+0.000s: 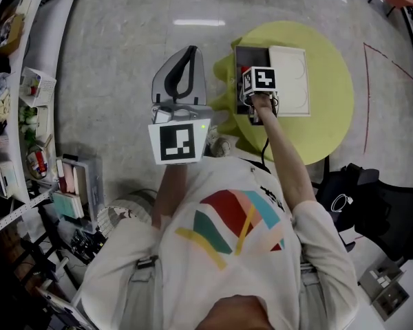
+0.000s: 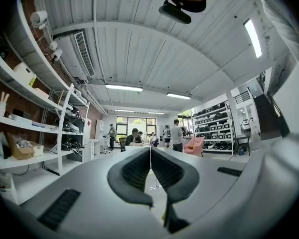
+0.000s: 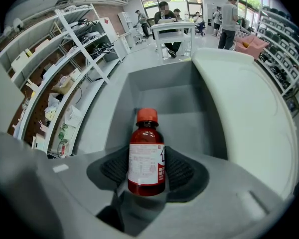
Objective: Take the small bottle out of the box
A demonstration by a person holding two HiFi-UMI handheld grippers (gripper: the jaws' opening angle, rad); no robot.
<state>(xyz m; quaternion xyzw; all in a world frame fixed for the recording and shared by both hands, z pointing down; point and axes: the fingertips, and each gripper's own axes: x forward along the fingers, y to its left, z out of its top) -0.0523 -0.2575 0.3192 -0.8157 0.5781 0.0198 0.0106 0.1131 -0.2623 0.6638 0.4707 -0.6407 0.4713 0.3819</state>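
Right gripper (image 3: 147,169) is down over the box (image 3: 174,98), and there's the small bottle (image 3: 146,153): red cap, white label, dark red liquid. It stands upright between the fingers (image 3: 183,171), and the ribbed pads are clamped against both sides of the label, a firm grasp on the bottle. Behind it lies the grey hollow of the box, with the white lid (image 3: 239,113) swung open to the right. Whether the bottle's base has cleared the rim, I can't tell.

From the head view, the box sits on a round yellow bench (image 1: 330,67). The person's right arm stretches out to it, and the marker cube rides on top of the gripper, over the grey half of the box.

The left gripper (image 2: 150,156) is held well apart from the bench, in front of the person's chest above the pale floor (image 1: 124,47). Its fingers (image 2: 134,171) are pressed tip to tip with nothing between them, and it points off across the room toward ceiling lights and distant people at desks.

Cluttered shelves (image 1: 27,115) run down the left side.
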